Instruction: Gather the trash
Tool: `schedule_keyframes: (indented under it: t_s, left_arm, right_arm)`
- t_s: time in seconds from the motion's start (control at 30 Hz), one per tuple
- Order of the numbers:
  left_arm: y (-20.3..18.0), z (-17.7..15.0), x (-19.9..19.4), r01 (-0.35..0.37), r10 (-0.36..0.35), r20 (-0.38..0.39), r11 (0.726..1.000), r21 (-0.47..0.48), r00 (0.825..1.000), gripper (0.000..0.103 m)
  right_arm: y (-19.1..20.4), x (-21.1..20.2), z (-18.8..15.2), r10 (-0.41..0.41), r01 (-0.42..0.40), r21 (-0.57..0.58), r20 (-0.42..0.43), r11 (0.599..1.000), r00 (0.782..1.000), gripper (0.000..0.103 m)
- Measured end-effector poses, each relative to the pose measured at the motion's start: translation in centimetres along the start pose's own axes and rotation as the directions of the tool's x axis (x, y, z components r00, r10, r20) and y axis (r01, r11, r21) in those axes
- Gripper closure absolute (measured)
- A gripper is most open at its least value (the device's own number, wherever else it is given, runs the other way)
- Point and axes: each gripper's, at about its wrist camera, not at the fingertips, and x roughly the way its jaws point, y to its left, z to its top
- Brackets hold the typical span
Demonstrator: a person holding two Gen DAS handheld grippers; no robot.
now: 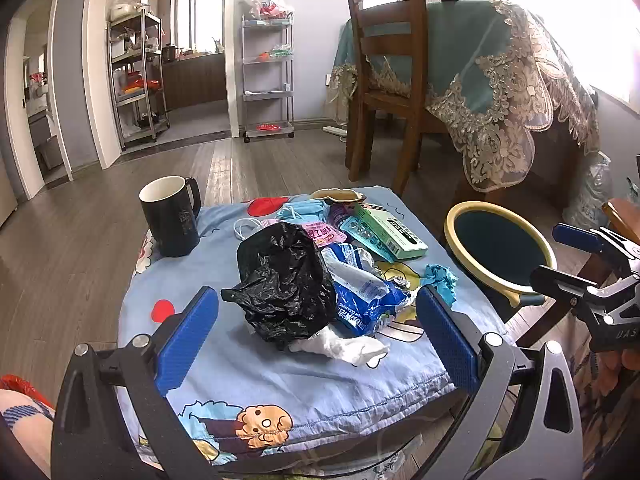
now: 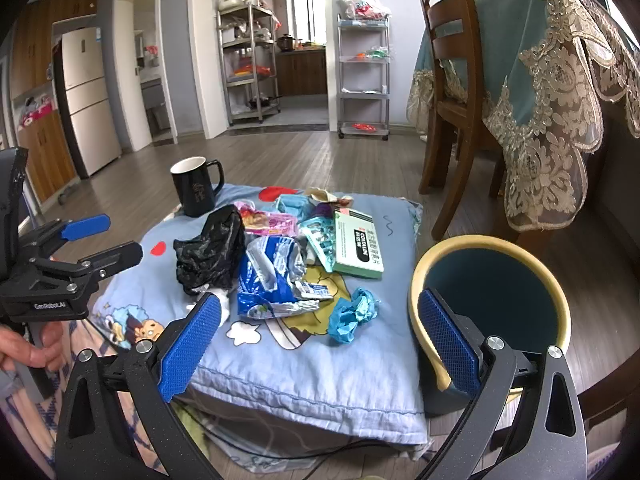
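Both tools are spread wide and grasp nothing: the left tool (image 1: 316,332) hovers before the black bag (image 1: 280,280), the right tool (image 2: 320,344) near the bin (image 2: 496,280). The trash pile lies on the cushion (image 1: 280,376) beside a mug (image 1: 172,216).

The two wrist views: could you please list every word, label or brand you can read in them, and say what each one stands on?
"COSTALIN": black band on the green box.
"GenRobot.AI": body of the left gripper, in the right wrist view.
"DAS": cut off, body of the right gripper, in the left wrist view.
Blue wrapper, pink packet, mug and the box's small print: unreadable.
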Motion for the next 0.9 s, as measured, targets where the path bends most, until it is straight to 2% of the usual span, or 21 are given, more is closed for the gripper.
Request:
schedule_keyframes:
  t_s: [0.9]
  left_arm:
    - [0.06, -0.08, 0.22, 0.003, -0.003, -0.005, 1.0, 0.0, 1.0, 0.006]
  right_arm:
    - [-0.07, -0.04, 0.08, 0.001, -0.001, 0.002, 0.0, 1.0, 1.0, 0.005]
